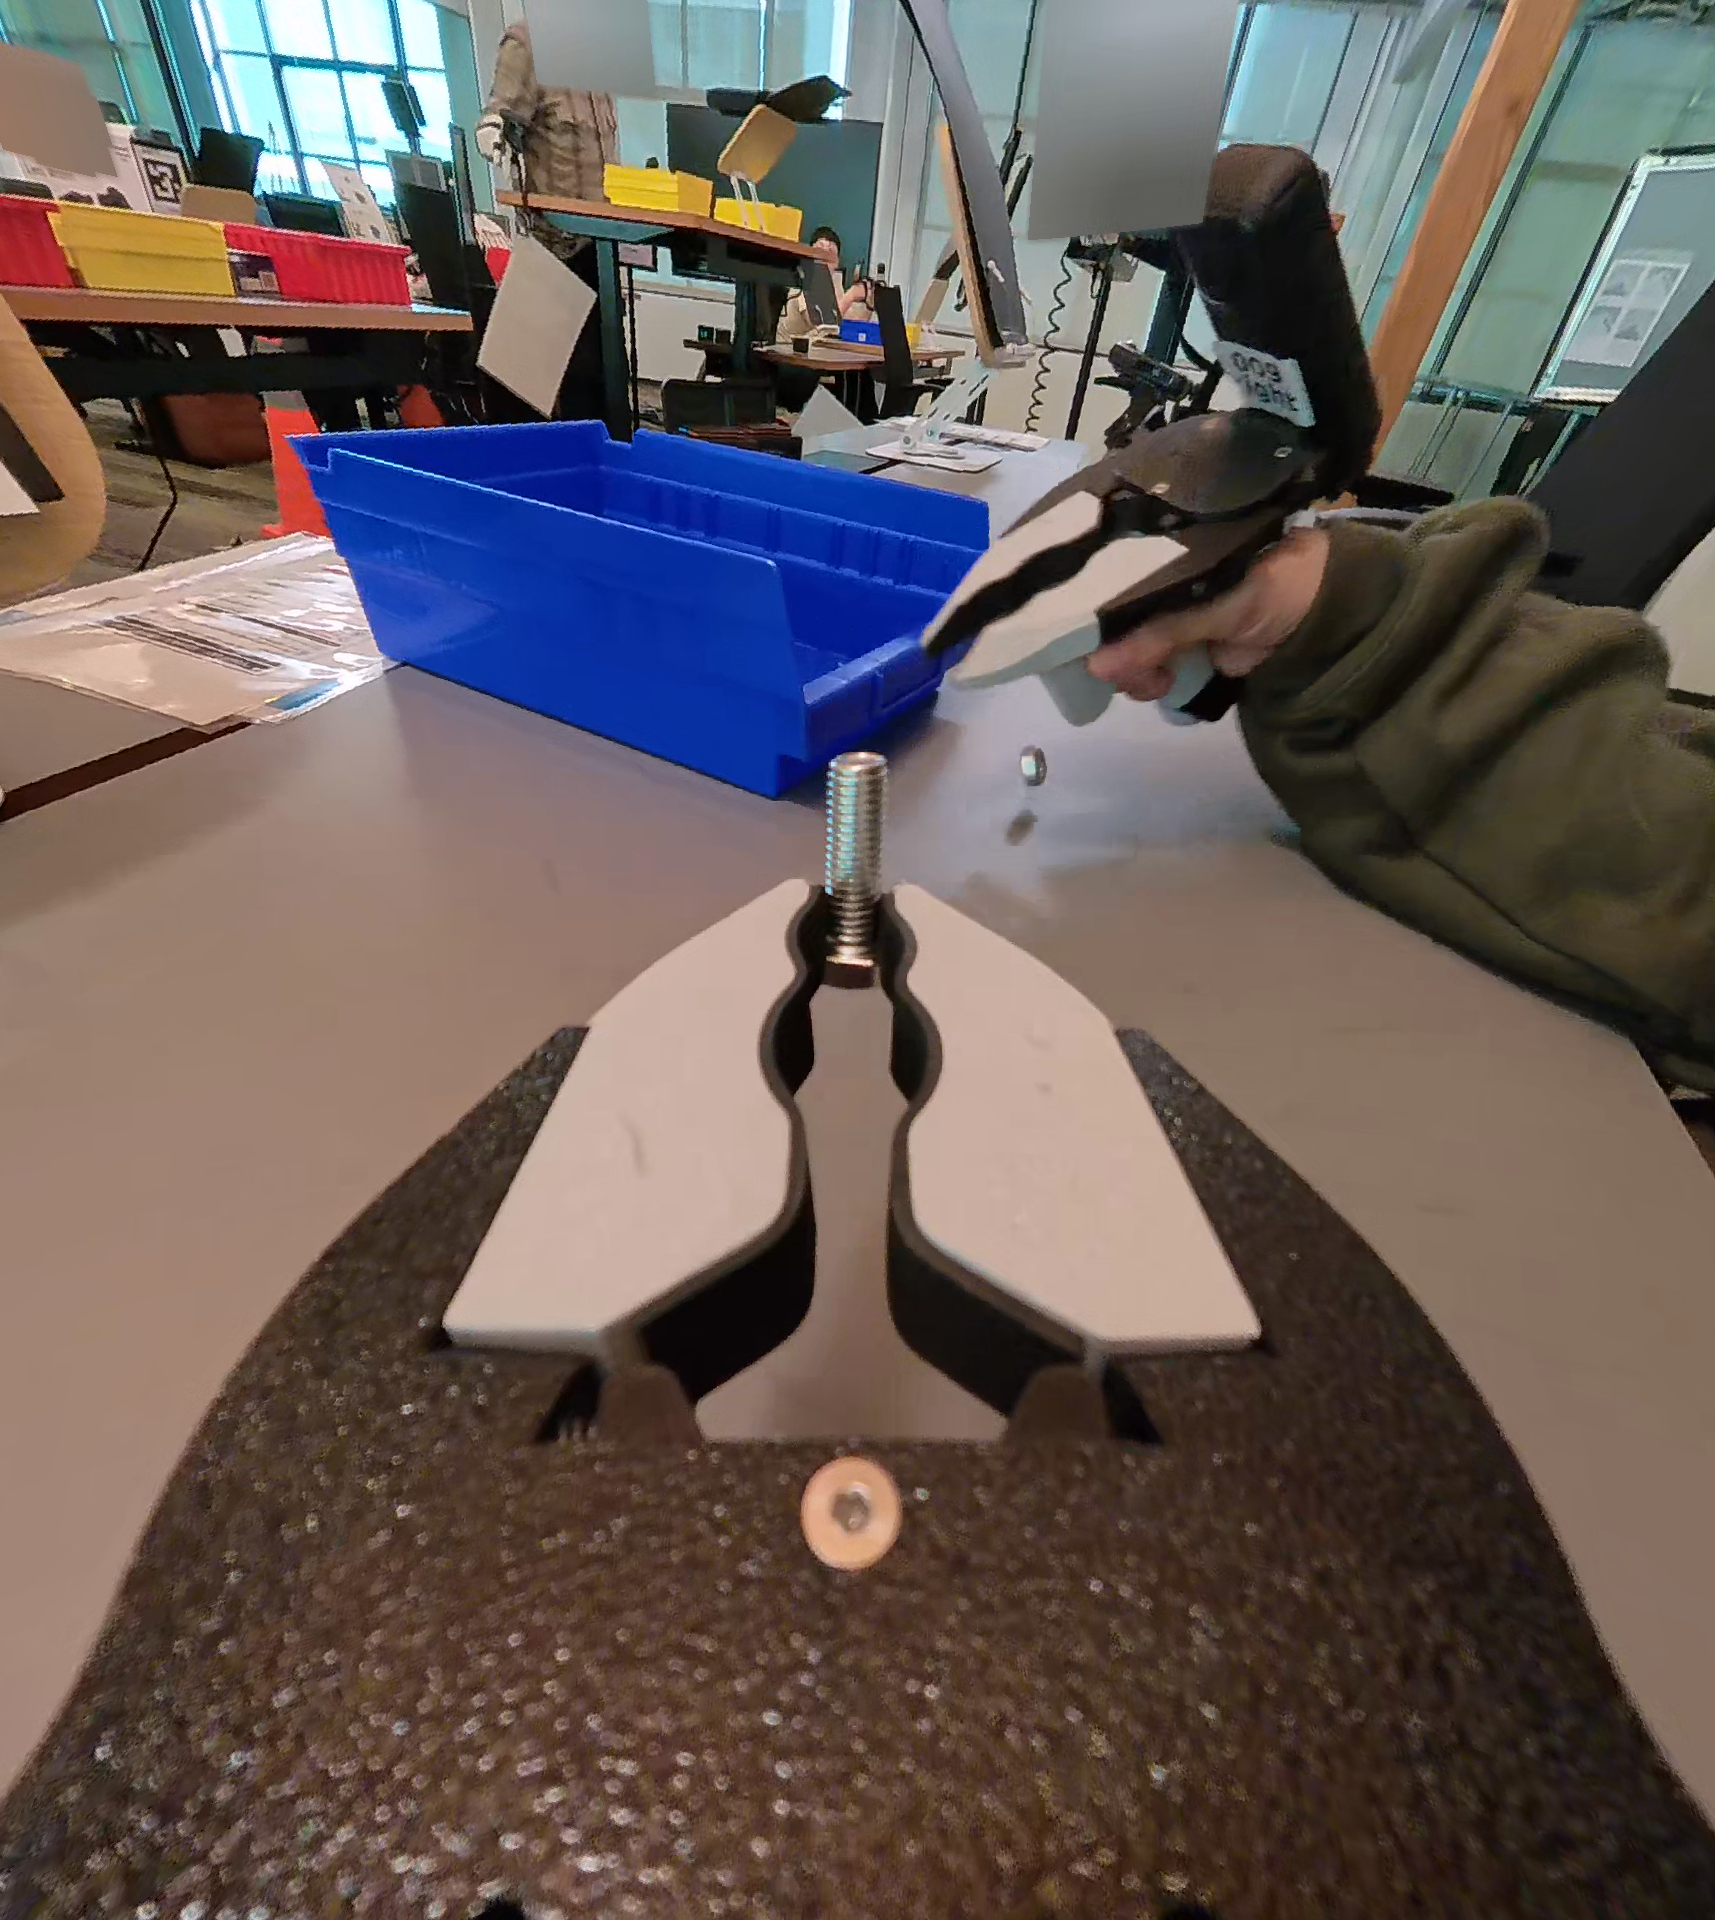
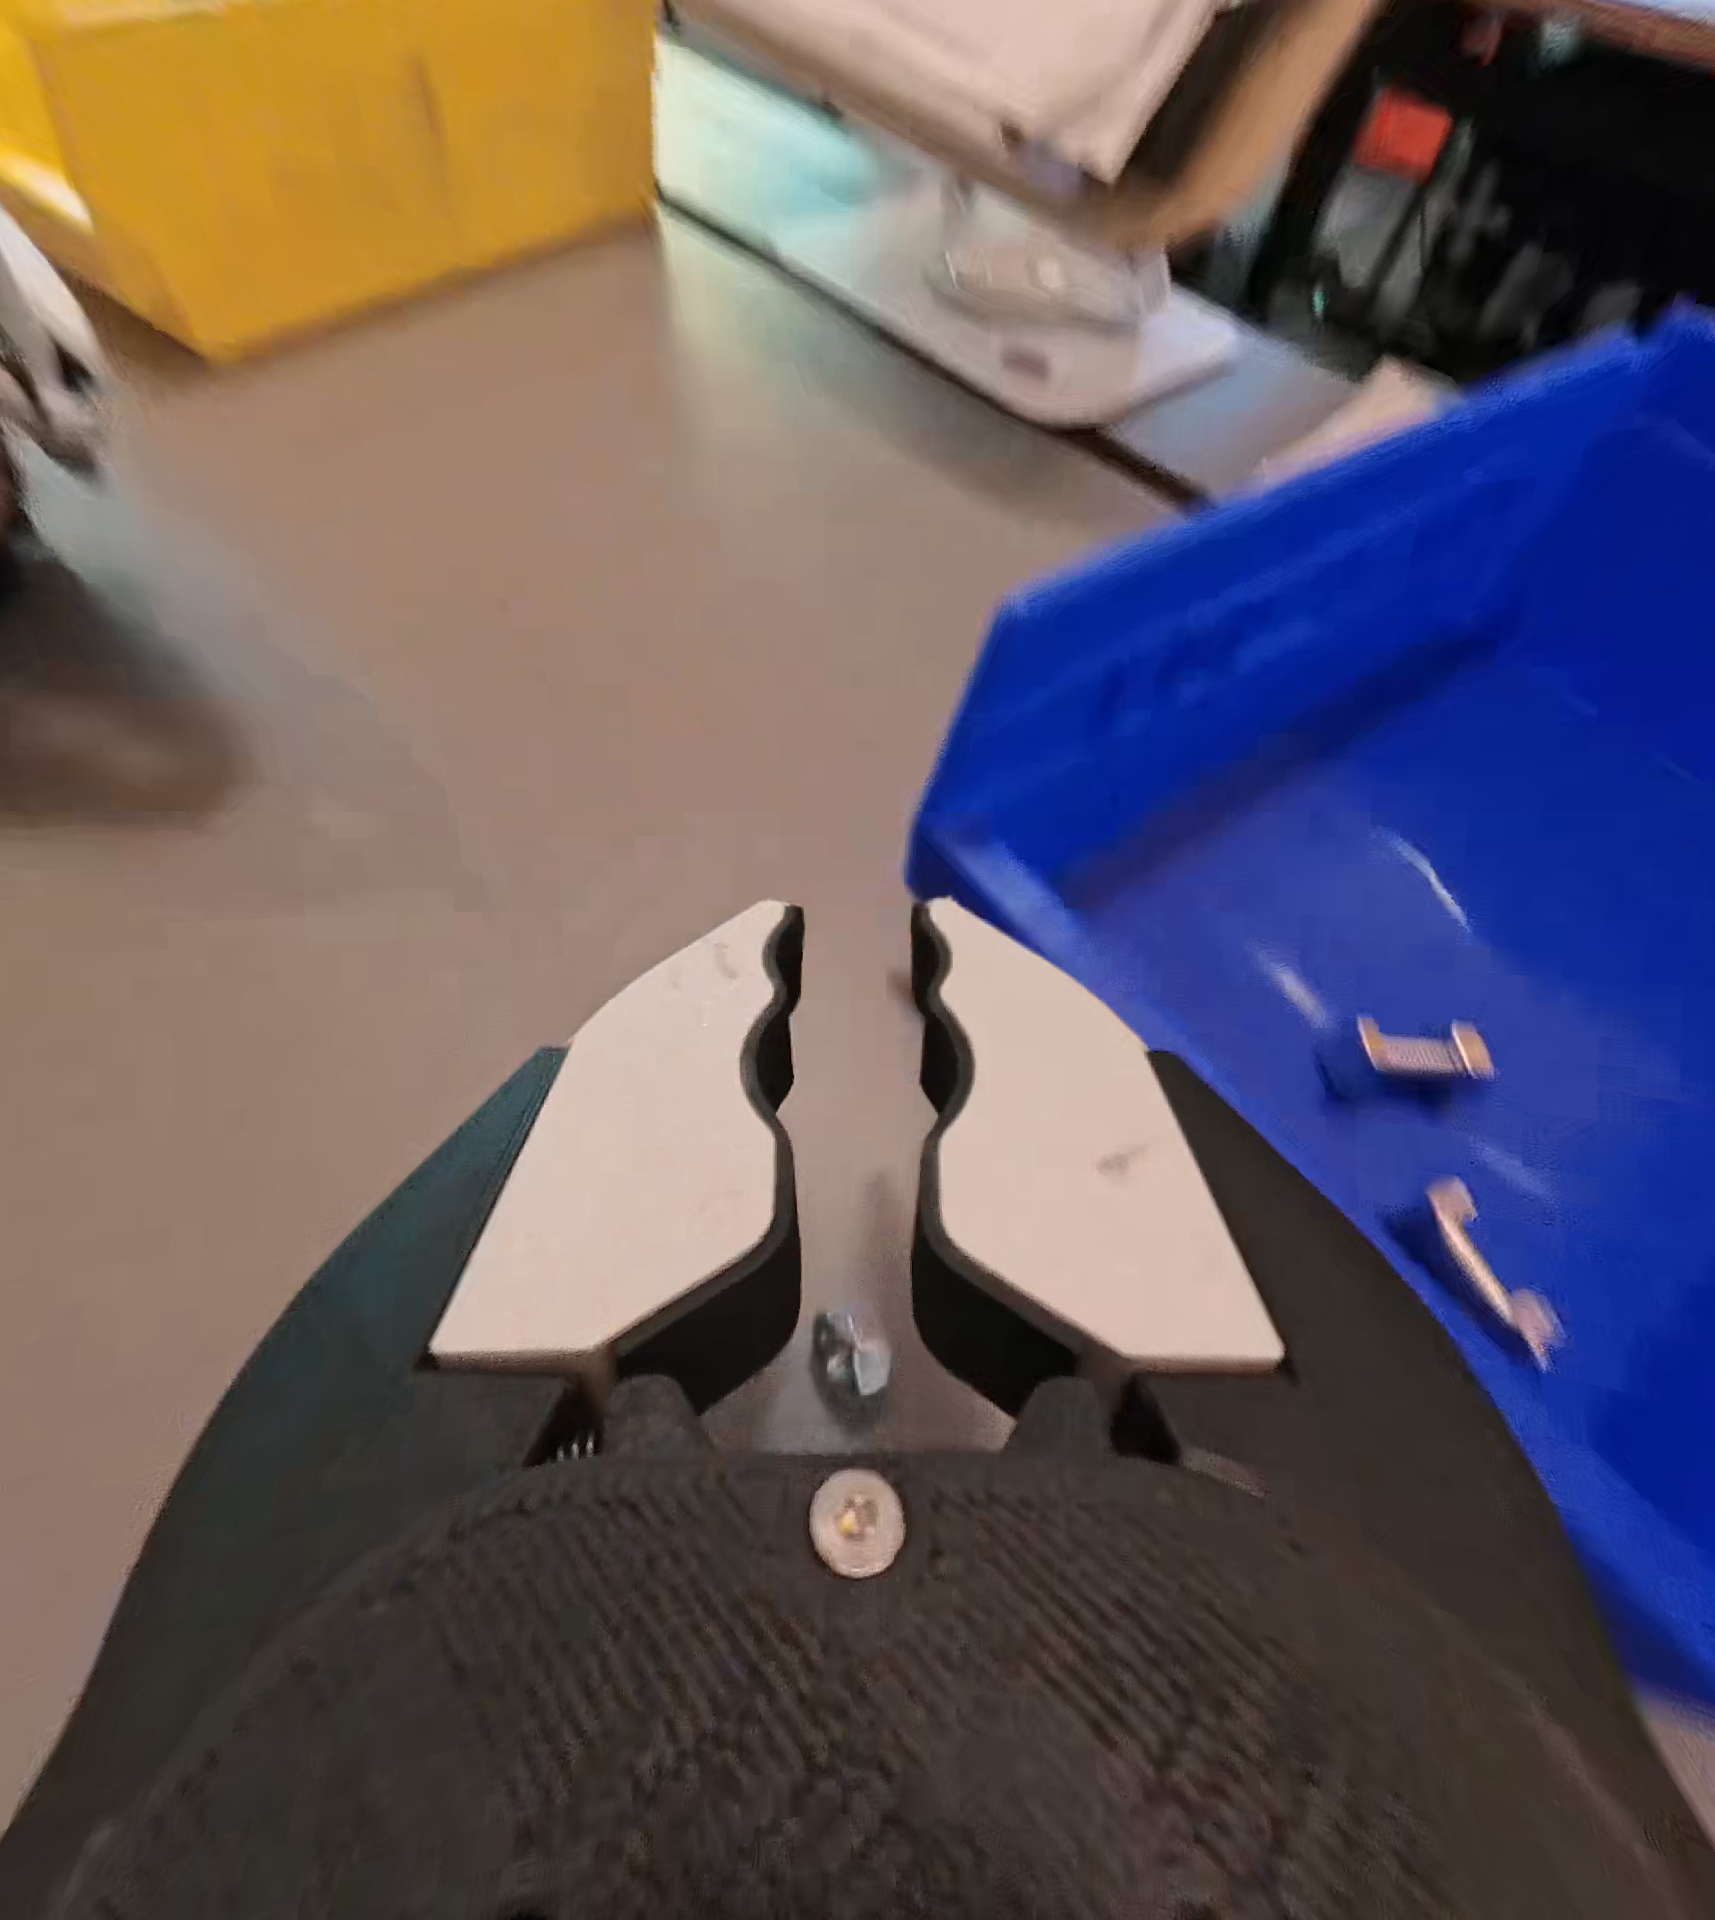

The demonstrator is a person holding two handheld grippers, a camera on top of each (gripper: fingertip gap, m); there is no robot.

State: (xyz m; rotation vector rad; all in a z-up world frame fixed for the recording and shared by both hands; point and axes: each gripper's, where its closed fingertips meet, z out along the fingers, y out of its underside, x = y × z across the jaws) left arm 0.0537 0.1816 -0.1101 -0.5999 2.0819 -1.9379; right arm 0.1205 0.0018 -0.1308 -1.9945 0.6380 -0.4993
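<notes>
My left gripper is shut on a silver bolt. It grips the bolt near its head, and the threaded shaft sticks out past the fingertips over the grey table. My right gripper is open by a narrow gap with nothing between its fingers. It also shows in the left wrist view, held by a hand at the near end of the blue bin. A small nut appears just above the table beneath it, with a dark spot under it. The nut is blurred in the right wrist view.
The blue bin holds two bolts with nuts on them. A yellow bin stands at the table's far side. Papers in plastic sleeves lie left of the blue bin. An olive sleeve rests on the table's right edge. Across from one pair of fingers to the other is roughly 20 cm.
</notes>
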